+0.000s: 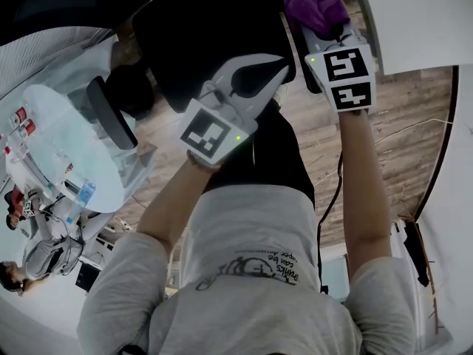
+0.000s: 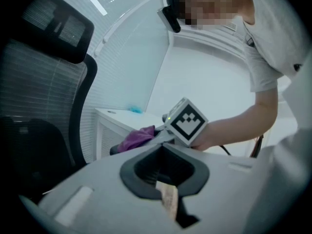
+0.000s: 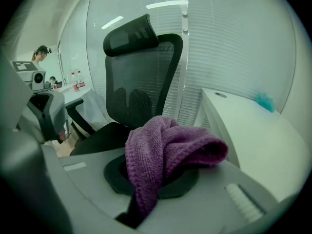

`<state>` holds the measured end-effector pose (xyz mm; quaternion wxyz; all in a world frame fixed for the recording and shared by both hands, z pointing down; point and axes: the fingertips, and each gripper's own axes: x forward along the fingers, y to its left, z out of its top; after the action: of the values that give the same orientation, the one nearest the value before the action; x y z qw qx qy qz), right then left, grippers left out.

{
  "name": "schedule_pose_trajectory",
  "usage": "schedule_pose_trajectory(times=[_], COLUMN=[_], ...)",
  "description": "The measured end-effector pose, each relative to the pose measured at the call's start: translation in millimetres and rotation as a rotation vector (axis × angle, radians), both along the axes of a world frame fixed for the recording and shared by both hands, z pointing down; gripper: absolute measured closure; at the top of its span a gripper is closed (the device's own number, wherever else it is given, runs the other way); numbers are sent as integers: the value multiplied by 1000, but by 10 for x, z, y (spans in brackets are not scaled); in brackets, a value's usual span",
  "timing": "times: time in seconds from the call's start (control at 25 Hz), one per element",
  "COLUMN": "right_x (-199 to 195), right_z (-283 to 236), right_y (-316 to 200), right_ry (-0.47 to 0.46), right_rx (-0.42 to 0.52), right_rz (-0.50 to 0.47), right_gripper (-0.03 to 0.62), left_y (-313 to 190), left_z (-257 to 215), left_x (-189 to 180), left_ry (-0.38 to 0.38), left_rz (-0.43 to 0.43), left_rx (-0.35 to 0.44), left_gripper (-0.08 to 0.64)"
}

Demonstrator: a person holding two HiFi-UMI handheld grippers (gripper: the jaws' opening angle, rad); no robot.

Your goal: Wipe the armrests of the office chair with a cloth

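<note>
A black mesh office chair (image 3: 141, 82) stands ahead of me, its seat dark at the top of the head view (image 1: 192, 28). My right gripper (image 1: 325, 35) is shut on a purple cloth (image 1: 314, 6), which bunches over its jaws (image 3: 165, 150). In the left gripper view the cloth (image 2: 136, 138) rests on the chair's dark right armrest (image 2: 117, 149). My left gripper (image 1: 277, 65) hovers over the seat, shut and holding nothing (image 2: 163, 144). The other armrest (image 1: 111, 113) juts out on the left, apart from both grippers.
A white desk (image 3: 253, 126) stands close on the right of the chair. A round glass table (image 1: 66, 146) with bottles is on the left. A black cable (image 1: 332, 191) trails over the wooden floor (image 1: 399, 124). A person (image 3: 41, 52) stands far back.
</note>
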<state>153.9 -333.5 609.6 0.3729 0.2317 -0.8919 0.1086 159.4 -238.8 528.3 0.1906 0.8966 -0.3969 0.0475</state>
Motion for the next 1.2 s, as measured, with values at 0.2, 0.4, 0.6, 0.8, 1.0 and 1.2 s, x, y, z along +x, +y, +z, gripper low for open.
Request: schedule_pose_trajectory(times=[0.2,0.4,0.6,0.8,1.0,1.2], right_x=[-217,-327,-233,-48,225,522], right_z=[14,8,-28,-34,-54,-78], right_y=[-265,-396,-327,-123,170,513], right_ry=[14,15,20,23,24,23], right_rx=[13,26,37,19,6,-21], right_rz=[-27,-37,-45,-33,-11,20], right_gripper=[555,555,554,554,554,554], left_y=[-34,-32,-40,-55,-61,-83], left_z=[-58,-71,-78,-63,-78,-107], left_x=[-19,-25,45,49,72,109], left_ry=[-7,-11,-10,-11,-8,-11], left_rz=[-5,-6,-3,-1,0,6], left_rx=[8,9,2,3,1,9], left_gripper=[560,560,560,560,560,560])
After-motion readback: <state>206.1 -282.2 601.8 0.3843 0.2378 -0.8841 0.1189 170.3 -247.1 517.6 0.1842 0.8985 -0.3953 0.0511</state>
